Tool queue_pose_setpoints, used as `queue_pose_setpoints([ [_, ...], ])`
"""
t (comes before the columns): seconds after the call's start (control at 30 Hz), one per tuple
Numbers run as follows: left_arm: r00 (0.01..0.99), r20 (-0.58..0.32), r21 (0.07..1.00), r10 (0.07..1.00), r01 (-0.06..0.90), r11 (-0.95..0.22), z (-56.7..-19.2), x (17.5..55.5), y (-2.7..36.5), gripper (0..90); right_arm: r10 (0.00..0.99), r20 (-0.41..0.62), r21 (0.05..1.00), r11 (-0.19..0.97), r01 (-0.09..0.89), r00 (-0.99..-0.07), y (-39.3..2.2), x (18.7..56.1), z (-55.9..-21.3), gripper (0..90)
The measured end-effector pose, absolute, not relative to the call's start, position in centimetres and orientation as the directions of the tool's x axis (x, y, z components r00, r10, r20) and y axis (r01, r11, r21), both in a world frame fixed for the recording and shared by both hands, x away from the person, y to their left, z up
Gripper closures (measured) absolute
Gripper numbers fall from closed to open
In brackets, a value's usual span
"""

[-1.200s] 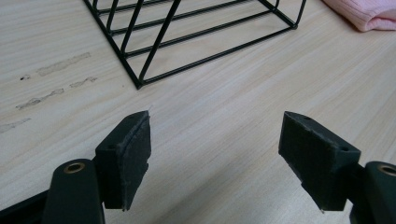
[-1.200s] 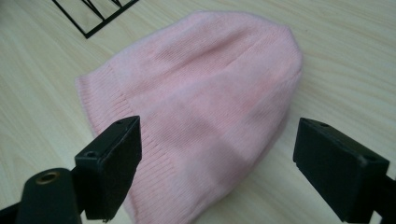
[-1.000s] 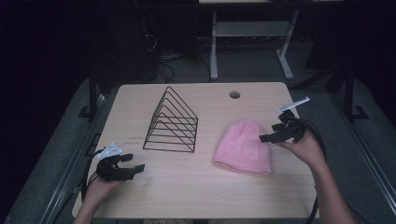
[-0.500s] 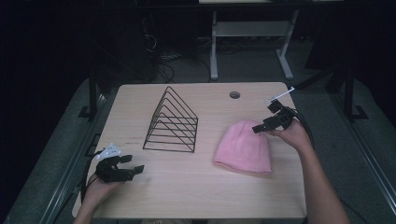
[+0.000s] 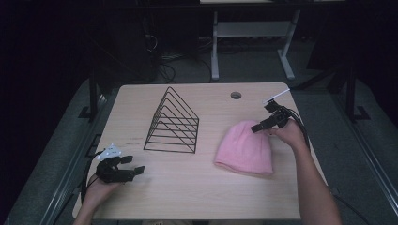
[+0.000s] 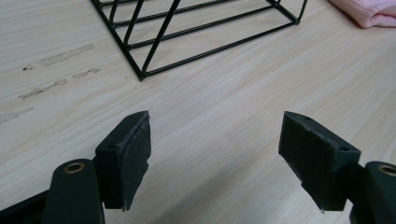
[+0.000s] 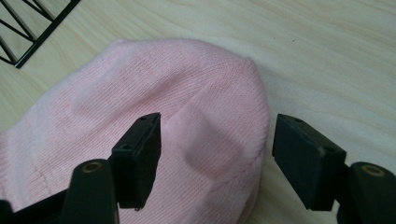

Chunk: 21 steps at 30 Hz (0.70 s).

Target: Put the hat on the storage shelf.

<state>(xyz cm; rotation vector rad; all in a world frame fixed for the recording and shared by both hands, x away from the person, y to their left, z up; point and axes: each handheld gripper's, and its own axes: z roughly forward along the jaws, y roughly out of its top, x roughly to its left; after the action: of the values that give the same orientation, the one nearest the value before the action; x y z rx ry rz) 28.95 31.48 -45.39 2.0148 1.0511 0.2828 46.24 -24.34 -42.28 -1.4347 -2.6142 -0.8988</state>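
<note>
The pink knit hat lies flat on the right half of the counter, its rounded crown pointing away from the person toward the far right and its open brim toward the near edge, so its long axis runs roughly from far to near with a slight slant. The right tool sits right at that crown end, and the right gripper view shows the crown edge of the hat lying between its two jaws, one jaw over the knit and the other over bare wood just beside the hat's rim. Those jaws have just been closing, with the crown fabric between them, but a clear gap remains on both sides and the pads do not yet press on the cloth. The left tool rests low near the left front corner, jaws spread wide over bare wood with nothing between them, well apart from the hat and separated from it by the black wire rack. The right hand is plainly the nearer one, so the pinch on the crown looks like its job.
</note>
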Motion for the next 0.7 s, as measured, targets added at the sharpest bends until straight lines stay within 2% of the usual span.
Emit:
queue_pose_setpoints([
  [0.7, 0.626, -0.156, 0.756, 0.764, 0.573, -0.316, -45.4, 29.0, 31.7, 25.4, 0.769, 0.371, 0.391, 0.379, 0.839, -0.521, -24.6, 47.3, -45.2, 48.7],
])
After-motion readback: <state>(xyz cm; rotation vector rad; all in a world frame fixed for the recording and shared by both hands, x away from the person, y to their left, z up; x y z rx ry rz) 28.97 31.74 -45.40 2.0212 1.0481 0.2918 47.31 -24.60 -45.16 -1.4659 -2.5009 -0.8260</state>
